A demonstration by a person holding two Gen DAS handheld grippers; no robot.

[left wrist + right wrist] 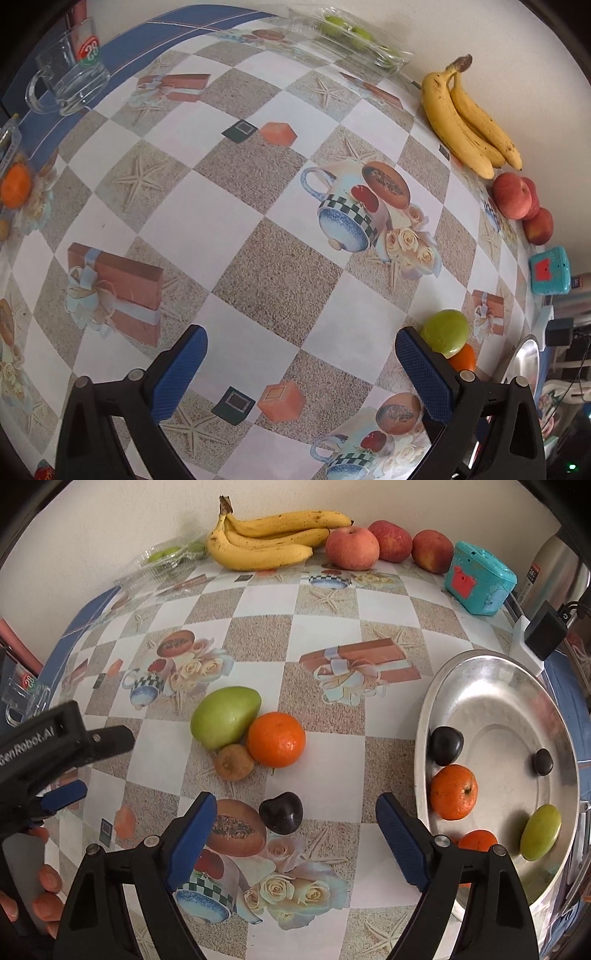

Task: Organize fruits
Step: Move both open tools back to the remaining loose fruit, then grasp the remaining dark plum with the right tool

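My right gripper (295,834) is open and empty above the table. A dark plum (281,812) lies between its fingers. Just beyond lie a green mango (223,717), an orange (276,739) and a brown kiwi (233,762), touching each other. A metal bowl (443,686) at the right holds two oranges (453,792), a green fruit (540,832) and two dark plums (446,746). My left gripper (301,369) is open and empty over bare tablecloth; it also shows at the left edge of the right wrist view (62,797). The green mango (445,332) sits by its right finger.
Bananas (269,541) and three apples (352,548) line the back wall. A clear plastic tray with green fruit (166,559) is at back left, a turquoise toy box (478,578) at back right. A glass mug (70,74) and an orange in plastic packaging (14,184) are far left.
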